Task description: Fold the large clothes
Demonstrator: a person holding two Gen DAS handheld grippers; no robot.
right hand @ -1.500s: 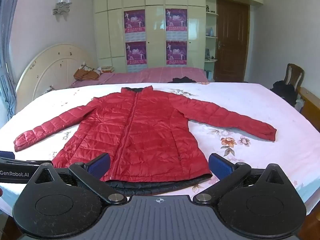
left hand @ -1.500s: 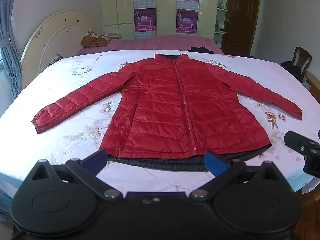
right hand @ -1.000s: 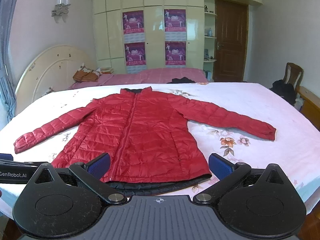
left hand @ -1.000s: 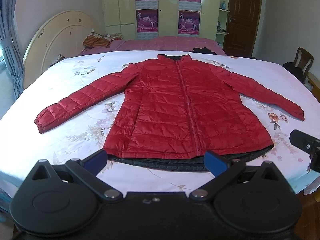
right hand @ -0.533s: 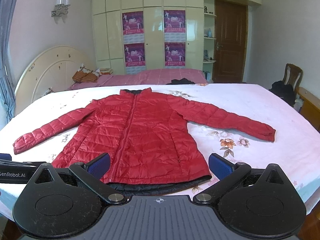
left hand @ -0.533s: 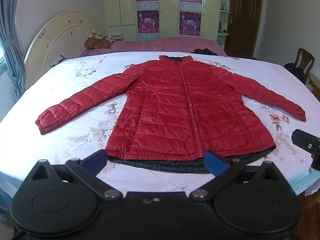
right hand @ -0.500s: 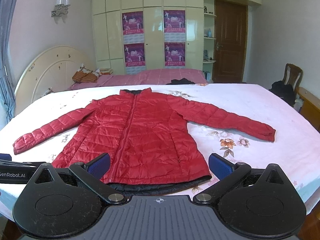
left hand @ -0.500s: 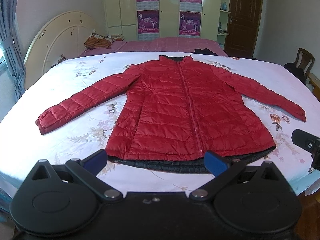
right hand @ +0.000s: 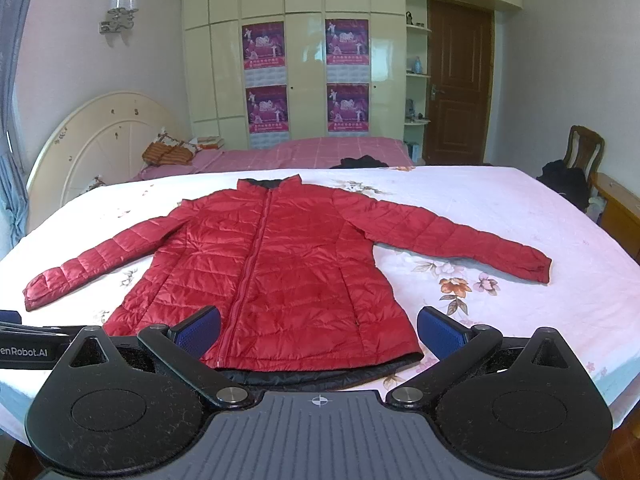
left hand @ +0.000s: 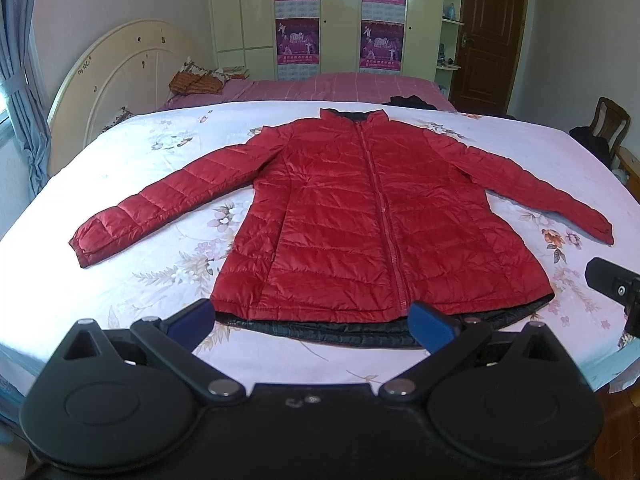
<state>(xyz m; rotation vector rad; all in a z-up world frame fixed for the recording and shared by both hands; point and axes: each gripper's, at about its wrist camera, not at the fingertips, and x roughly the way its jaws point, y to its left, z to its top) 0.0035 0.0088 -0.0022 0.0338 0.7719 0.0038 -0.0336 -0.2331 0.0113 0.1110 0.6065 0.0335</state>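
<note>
Left wrist view shows the red quilted puffer jacket [left hand: 360, 216] spread flat on the floral bed [left hand: 160, 160], both claws wide open and empty; I'd pinch a sleeve cuff first.

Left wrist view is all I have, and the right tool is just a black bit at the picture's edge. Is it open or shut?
Observer: Open. The right tool has its blue pads spread wide, with nothing gripped.
Operator: What shows between those pads?
Observer: The near hem of the red quilted puffer jacket, from the zip's bottom end to the hem's right-hand corner, lying flat and not pinched.
Operator: Anything high on the left wall that my view cuts off?
Observer: A glass wall lamp, mounted above the cream rounded headboard.
</note>
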